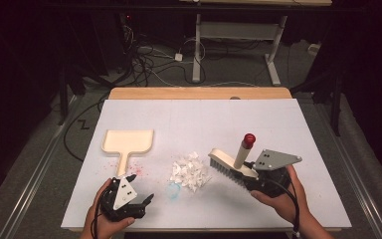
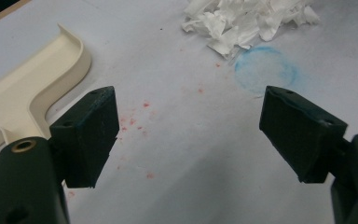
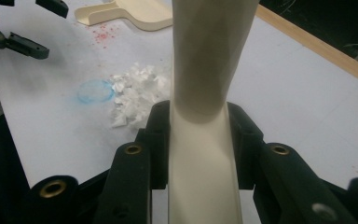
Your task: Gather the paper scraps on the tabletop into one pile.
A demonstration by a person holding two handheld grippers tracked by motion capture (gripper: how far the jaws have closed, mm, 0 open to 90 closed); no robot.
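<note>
Sweeping is the step in hand, judged from the layout: a cream brush is pinched at its back by the right gripper, jaws pressed tight on the cream body, bristles hanging just beside the pile of white paper scraps near the middle of the white table cover. The brush handle with its red cap is tilted up and away. The left gripper is held low over the cover near the front edge, jaws spread wide with nothing between them; the cream dustpan lies flat just ahead of it, handle pointing toward it, untouched. Red specks and a blue ring mark are seen on the cover between pan and scraps. Next, the dustpan handle probably needs to be grasped and the pan brought beside the pile, so scraps can be pushed in.
</note>
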